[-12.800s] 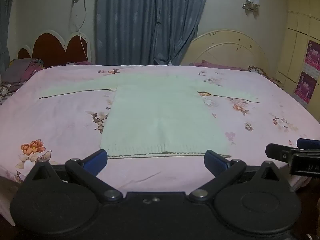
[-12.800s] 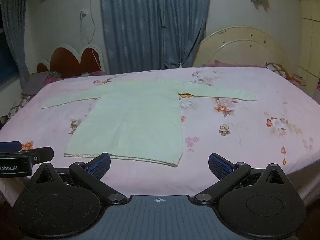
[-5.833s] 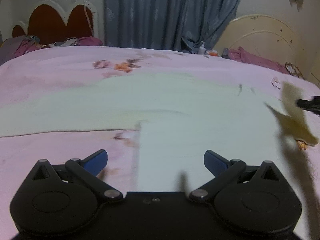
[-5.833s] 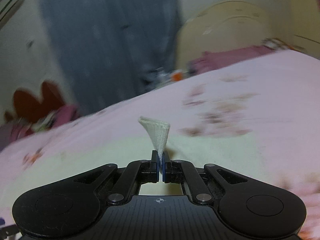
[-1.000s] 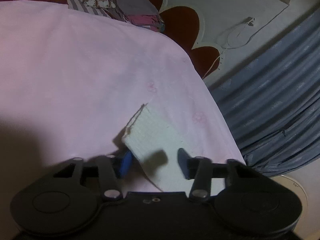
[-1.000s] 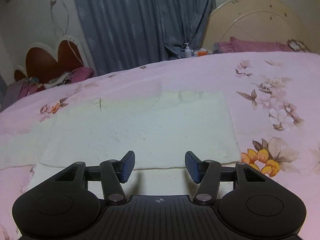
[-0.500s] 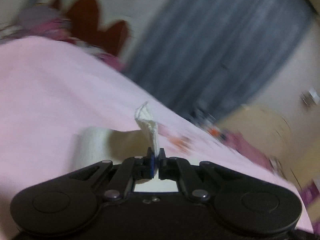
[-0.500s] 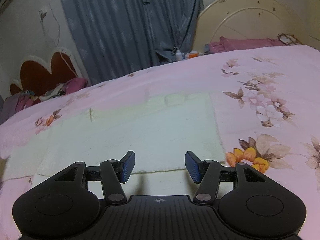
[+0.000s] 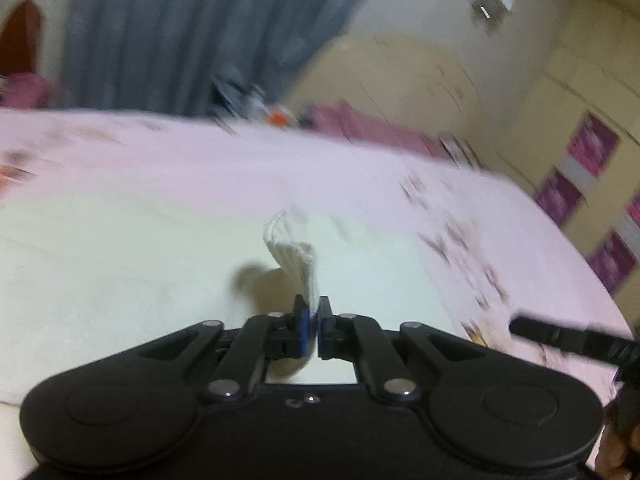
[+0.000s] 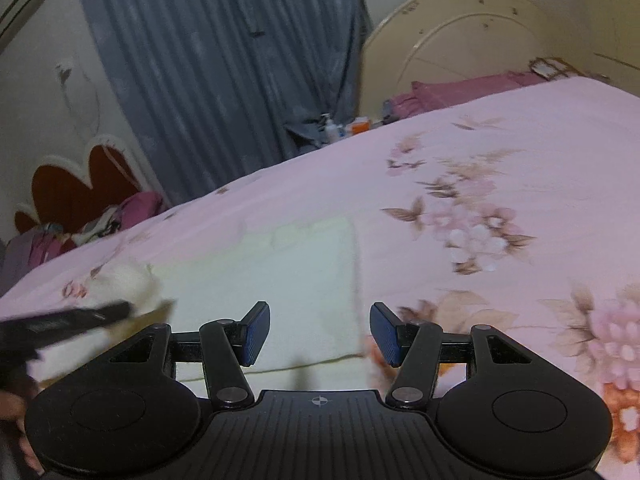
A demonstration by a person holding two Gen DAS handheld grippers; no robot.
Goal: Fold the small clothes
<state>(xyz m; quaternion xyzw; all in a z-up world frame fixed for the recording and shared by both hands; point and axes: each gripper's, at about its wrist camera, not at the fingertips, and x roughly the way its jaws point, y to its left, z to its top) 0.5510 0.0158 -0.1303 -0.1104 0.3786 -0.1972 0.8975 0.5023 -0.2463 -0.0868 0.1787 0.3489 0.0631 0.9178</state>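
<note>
Two low, close wrist views across one bed (image 10: 500,152), toward curtain (image 10: 224,60).

Each black hand-held gripper (image 10: 318,332) has blue pads (image 10: 256,330) and silver screws.

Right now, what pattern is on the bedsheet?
Pink bedsheet with a floral print; clearest in the right wrist view.

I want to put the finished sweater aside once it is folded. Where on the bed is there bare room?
The floral bedsheet lies bare right of the sweater, up to the pink pillows by the cream headboard. A thinner bare strip runs behind the sweater toward the curtain. The left side is crowded: the left hand-held gripper carries a sleeve across there.
</note>
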